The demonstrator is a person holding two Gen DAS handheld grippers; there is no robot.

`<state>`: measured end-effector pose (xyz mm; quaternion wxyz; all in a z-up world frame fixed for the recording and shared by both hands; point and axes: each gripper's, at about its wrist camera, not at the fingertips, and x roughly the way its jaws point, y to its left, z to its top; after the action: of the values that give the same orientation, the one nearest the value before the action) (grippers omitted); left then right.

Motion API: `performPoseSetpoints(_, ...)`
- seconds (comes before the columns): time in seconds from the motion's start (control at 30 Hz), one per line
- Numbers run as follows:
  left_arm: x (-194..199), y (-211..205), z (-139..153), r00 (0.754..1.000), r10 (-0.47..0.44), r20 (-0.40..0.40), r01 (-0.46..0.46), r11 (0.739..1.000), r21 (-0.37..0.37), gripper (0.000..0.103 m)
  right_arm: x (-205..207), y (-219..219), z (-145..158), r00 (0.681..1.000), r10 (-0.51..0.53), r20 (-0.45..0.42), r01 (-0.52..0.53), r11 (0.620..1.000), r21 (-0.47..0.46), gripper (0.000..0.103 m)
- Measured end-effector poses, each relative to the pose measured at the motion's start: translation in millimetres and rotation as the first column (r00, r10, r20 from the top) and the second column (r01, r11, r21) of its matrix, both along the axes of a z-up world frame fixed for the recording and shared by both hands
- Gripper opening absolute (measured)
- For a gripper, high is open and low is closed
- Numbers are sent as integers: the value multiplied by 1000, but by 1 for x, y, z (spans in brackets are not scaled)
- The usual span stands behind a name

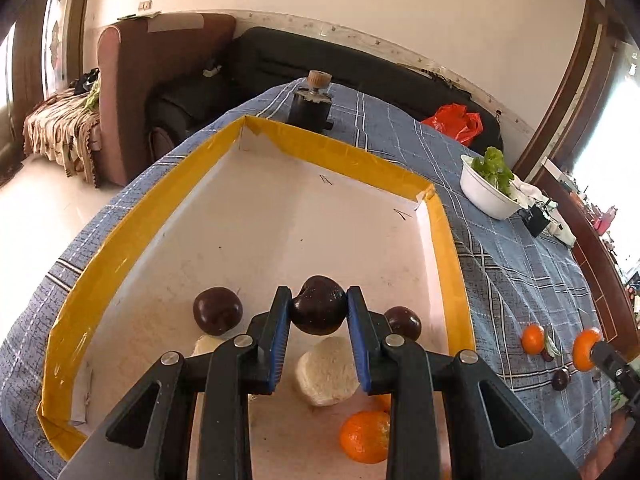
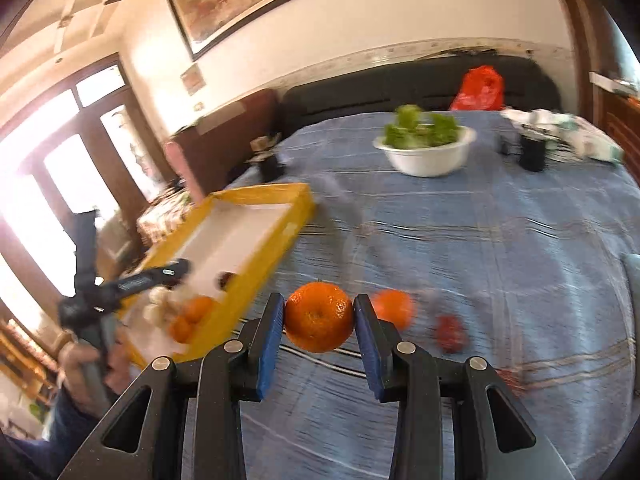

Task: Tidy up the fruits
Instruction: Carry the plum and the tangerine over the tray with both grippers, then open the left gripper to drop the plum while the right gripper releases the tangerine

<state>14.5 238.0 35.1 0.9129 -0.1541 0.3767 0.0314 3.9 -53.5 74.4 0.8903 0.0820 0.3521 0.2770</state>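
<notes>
My left gripper [image 1: 318, 312] is shut on a dark purple fruit [image 1: 318, 305] and hangs over the near part of the yellow-rimmed tray [image 1: 448, 240]. In the tray lie two more dark fruits [image 1: 218, 311], a pale round fruit [image 1: 327, 372] and an orange [image 1: 365, 436]. My right gripper [image 2: 319, 322] is shut on an orange [image 2: 319, 322] above the blue checked cloth [image 2: 480, 260]. Another orange [image 2: 392, 308] and a red fruit [image 2: 450, 334] lie on the cloth just beyond it. The tray [image 2: 276, 248] stands to the left, with the left gripper [image 2: 176, 270] over it.
A white bowl of greens [image 1: 486, 192] stands at the far right of the table, with a small black item [image 2: 532, 150] and crumpled cloth beside it. A black jar with a wooden knob [image 1: 312, 104] stands behind the tray. Small dark fruits [image 1: 560, 379] lie on the cloth. A dark sofa lines the wall.
</notes>
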Motion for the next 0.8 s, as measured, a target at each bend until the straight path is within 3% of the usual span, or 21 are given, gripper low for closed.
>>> performPoseSetpoints(0.13, 2, -1, -3, 1000, 6, -23, -6, 1000, 7, 27, 21, 49, 9, 999, 47, -17, -47, 999, 10, 40)
performPoseSetpoints(0.27, 4, -6, -5, 999, 14, -45, -11, 998, 61, 27, 54, 94, 1, 992, 74, -101, -70, 997, 42, 40)
performPoseSetpoints(0.37, 4, -9, -5, 999, 19, -50, -14, 995, 95, 28, 71, 125, -7, 989, 76, -126, -75, 997, 14, 40)
performPoseSetpoints(0.6, 5, -5, -6, 998, 22, -58, -18, 996, 83, 29, 97, 160, -41, 969, 84, -234, -90, 996, -13, 40)
performPoseSetpoints(0.8, 5, -5, -6, 998, 23, -57, -18, 996, 88, 29, 99, 171, -49, 965, 93, -244, -104, 994, -29, 40)
